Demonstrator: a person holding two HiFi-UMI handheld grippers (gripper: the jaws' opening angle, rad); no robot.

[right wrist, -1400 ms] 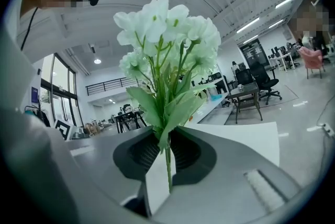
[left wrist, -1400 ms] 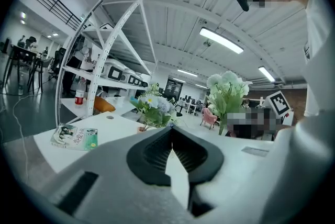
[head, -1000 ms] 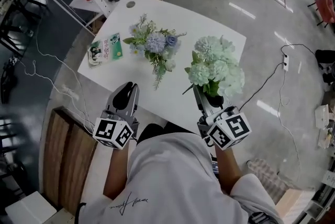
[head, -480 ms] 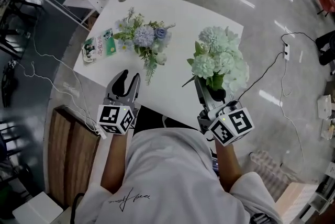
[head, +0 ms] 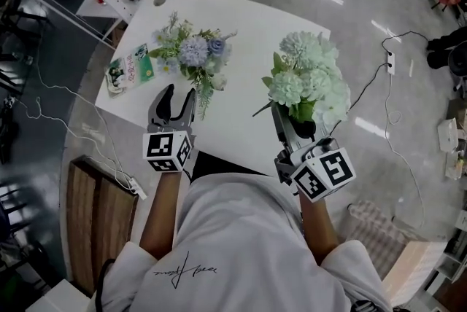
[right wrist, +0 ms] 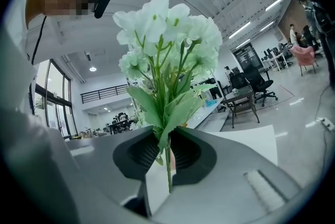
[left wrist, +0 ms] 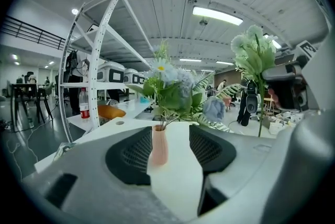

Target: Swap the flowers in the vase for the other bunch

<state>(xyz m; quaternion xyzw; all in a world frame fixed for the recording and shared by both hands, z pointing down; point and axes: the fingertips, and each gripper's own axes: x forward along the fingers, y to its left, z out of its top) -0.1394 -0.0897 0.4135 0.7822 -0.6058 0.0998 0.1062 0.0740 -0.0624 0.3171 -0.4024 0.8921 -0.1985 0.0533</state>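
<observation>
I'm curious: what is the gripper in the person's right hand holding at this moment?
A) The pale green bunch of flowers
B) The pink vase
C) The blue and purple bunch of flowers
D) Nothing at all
A: in the right gripper view, the right gripper has its jaws closed on the stems of the pale green bunch, while the blue bunch stands apart in the pink vase.

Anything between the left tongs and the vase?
Only bare white table. The left gripper view shows the left tongs opening with nothing between them yet, and the pink vase standing farther ahead, in line with the gap.
</observation>
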